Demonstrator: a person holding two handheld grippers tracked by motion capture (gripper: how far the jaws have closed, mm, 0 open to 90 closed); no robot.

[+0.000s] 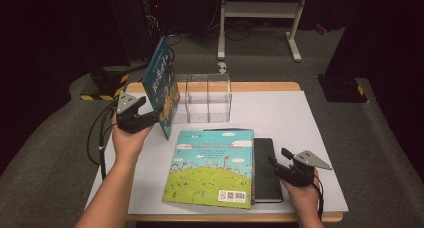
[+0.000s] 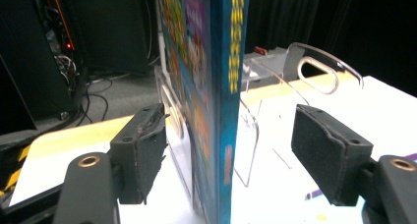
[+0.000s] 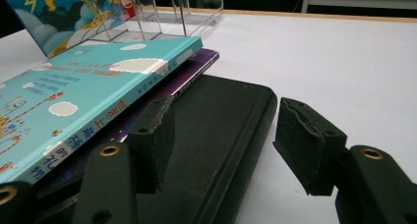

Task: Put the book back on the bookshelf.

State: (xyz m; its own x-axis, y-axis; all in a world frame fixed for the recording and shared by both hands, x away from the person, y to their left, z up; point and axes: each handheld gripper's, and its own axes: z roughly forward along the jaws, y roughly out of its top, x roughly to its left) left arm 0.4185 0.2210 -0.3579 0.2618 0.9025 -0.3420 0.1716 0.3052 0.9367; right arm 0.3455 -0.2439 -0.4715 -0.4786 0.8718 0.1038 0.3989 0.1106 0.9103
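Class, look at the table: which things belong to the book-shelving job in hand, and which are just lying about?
In the job:
- upright blue picture book, standing between the open jaws of the left tool
- clear acrylic book rack
- turquoise picture book, lying flat
- black notebook, by the right tool

Lying about:
- white frame stand on the floor behind
- cables

The left gripper (image 1: 150, 119) is raised at the table's left side, forearm stretched forward, jaws apart – pads pressing nothing. The right gripper (image 1: 278, 163) sits low by the near right edge, jaws parted – level, pointing left.
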